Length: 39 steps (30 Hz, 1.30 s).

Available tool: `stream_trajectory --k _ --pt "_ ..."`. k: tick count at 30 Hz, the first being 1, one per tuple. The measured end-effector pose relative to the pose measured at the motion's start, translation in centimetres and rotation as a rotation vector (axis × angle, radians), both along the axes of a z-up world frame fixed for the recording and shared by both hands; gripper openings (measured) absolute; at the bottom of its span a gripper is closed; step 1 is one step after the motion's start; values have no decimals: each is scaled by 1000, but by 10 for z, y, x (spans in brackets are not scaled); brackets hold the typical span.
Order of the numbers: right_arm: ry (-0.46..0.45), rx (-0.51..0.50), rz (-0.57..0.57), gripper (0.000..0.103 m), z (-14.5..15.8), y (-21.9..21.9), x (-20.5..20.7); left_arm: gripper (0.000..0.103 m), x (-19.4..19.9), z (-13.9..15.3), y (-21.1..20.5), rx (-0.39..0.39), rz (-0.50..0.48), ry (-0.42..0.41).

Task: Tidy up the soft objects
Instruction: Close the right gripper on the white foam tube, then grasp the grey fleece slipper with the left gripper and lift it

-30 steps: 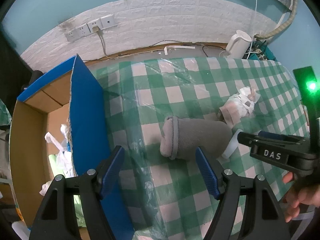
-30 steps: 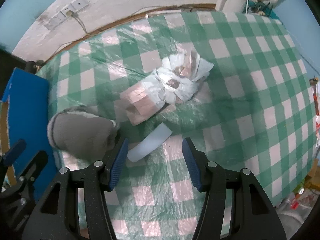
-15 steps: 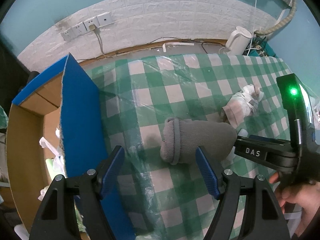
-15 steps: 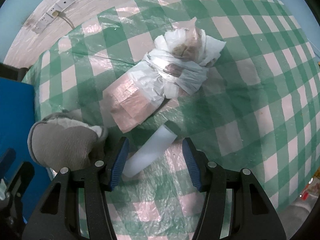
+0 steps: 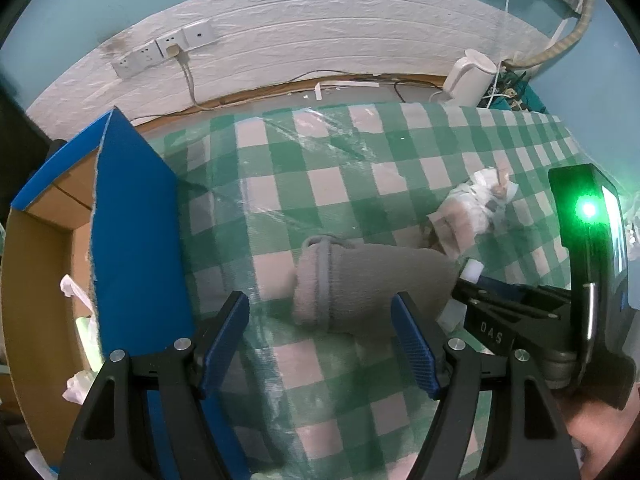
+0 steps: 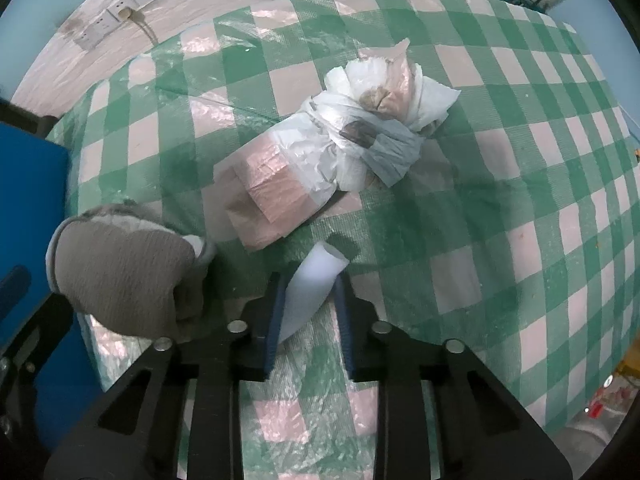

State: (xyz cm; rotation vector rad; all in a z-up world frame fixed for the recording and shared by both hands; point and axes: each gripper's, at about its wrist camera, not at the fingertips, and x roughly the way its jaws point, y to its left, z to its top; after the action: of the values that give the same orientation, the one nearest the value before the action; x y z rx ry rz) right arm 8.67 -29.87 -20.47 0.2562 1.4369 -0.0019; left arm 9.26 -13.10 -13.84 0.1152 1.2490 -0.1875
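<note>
Plastic-wrapped bundle [image 6: 332, 164] just beyond white tube [image 6: 310, 286], grey sock [image 6: 120, 280] left.

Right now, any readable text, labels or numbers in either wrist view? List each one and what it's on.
"DAS": pale letters on the black body of the right gripper, seen in the left wrist view.
Lit screen on the right gripper's upright module: too blurred to read.
Wall sockets, white kettle, grey sock, wrapped bundle, white tube: no legible markings.
Right wrist view: no readable text.
</note>
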Motion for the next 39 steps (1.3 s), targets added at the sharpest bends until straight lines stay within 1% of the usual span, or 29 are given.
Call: stream_trajectory --k 2,5,10,11,13,16,22,27,28,29,31,33,35,37,39 --pt "-5 -4 8 16 4 -4 -4 78 -1 -1 -4 -25 -3 11" --pt "-16 -17 7 14 8 -10 -7 80 -2 -2 -11 -50 -6 22" --pt "-26 1 -25 14 11 -35 -15 82 1 -10 -21 -49 -5 47" --pt "-26 1 -30 14 11 -35 -13 85 1 -10 -22 -51 -2 43" --pt "-26 6 -40 14 11 -37 -13 86 2 -10 -25 -60 1 34" --pt "-20 15 -46 14 10 -40 -15 86 2 -12 -29 -67 0 44" --pt "-15 30 -46 14 10 -43 -18 86 -1 -11 -38 -32 -36 33" --pt "-12 37 -50 14 7 -44 -17 86 6 -4 -37 -3 -73 16" --pt "-10 39 -50 14 4 -39 -8 86 8 -2 -36 -1 -88 11" --pt "-8 41 -52 14 4 -40 -7 86 10 1 -37 1 -115 10" --pt "-8 45 -57 14 4 -42 -8 86 13 3 -42 22 -197 28" --pt "-8 48 -62 14 4 -44 -8 86 15 5 -50 63 -303 31" --pt "-9 48 -63 14 4 -46 -8 86 18 5 -54 92 -362 35" --pt "-10 49 -61 14 4 -46 -9 86 20 3 -60 90 -419 65" --pt "-10 50 -56 14 5 -46 -9 86 21 -4 -65 91 -490 114"
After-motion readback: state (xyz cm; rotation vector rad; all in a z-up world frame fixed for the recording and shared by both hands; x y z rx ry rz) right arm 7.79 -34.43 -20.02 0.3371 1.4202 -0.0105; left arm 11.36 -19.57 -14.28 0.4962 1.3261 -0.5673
